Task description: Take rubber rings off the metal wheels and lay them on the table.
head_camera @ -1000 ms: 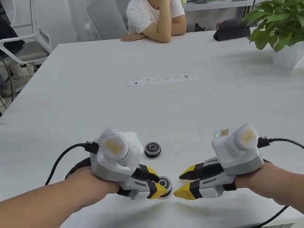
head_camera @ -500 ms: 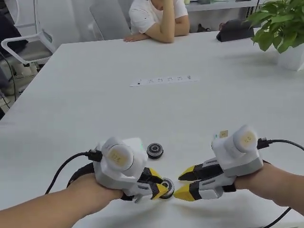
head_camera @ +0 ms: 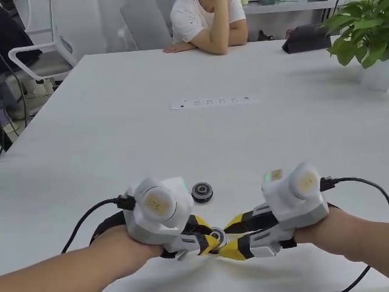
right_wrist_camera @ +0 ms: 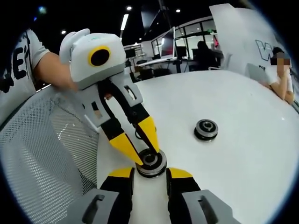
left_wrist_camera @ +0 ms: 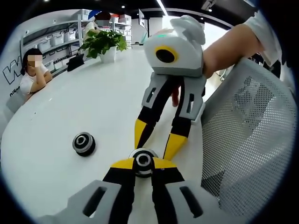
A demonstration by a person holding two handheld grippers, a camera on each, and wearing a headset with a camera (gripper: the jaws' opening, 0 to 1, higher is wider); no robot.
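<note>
Held wheel [right_wrist_camera: 151,163], rubber ring [right_wrist_camera: 161,168] not yet off, sits clenched in L gripper [right_wrist_camera: 138,142] at table [head_camera: 121,134] near edge, R gripper [left_wrist_camera: 156,140] released w/ jaws straddling it, 2nd wheel [head_camera: 202,192] just beyond; risk: R jaws nip metal hub instead of ring, so wheel twists out.

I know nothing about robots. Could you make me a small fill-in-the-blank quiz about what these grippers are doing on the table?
1. The left gripper pinches a wheel between ____ jaw tips.
2. The right gripper has its jaws on either side of that wheel, standing ____.
3. Loose on the table lies ____ other wheel.
Missing words: yellow; open; one.
</note>
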